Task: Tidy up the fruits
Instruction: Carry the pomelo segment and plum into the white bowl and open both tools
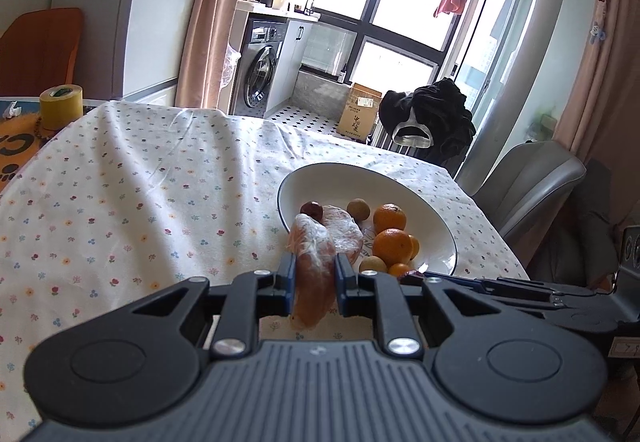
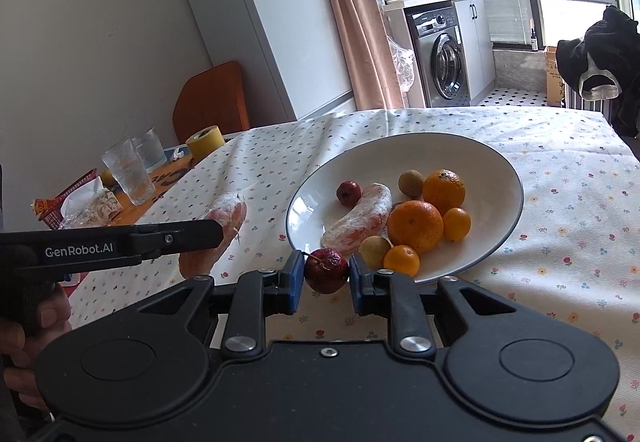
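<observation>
I am holding my left tool closed on a plastic-wrapped orange wedge, its long axis running forward between the pads, hanging above the floral bench just left of the white plate. My right tool is pinching a small, wrinkled dark-red fruit at the plate's near rim. The plate, already carrying glossy round oranges and another wrapped wedge, lies ahead and right of the left tool, so I judge the right is nearer.

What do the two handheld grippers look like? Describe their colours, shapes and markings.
Both the left gripper and right gripper have matte black bodies with round side housings, silver bolts, ribbed grey-black tops and blue finger pads. White "GenRobot.AI" lettering runs along the left gripper's side.
</observation>
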Demonstrator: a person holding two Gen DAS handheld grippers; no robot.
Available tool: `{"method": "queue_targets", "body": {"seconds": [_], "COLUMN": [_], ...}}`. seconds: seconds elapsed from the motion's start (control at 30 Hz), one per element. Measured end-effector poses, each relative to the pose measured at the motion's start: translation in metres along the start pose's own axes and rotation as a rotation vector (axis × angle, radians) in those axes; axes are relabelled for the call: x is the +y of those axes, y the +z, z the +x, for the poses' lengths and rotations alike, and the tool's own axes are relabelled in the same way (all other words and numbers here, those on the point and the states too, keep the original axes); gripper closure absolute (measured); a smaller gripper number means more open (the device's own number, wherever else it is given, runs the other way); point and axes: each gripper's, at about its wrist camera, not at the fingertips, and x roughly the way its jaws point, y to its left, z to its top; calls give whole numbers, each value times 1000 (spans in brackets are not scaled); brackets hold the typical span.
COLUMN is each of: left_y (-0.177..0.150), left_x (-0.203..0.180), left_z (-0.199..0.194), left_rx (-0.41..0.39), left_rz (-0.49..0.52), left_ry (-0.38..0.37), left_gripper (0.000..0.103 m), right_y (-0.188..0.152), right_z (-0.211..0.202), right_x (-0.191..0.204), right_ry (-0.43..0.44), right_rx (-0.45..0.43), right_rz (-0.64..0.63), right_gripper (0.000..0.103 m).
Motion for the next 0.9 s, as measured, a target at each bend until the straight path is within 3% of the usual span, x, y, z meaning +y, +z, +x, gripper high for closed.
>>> {"method": "queue_targets", "body": {"seconds": [0.5,0.63,0.9], "left_y": [14,18,28], "left_x": [-21,-25,-39], "left_z": [34,45,65], "left_rx": [8,16,25], "left_rz": [22,33,55], "left_ry": [-21,-31,-55], "left_gripper": [85,85,85], "right_y": [18,18,17], "right_z": [4,8,2], "right_x": [-47,-59,-72], "right_ry": [-79,-117,-113], "right_rx": [-44,-51,-56], "right_rz": [55,89,100], "right_gripper": [81,75,70]}}
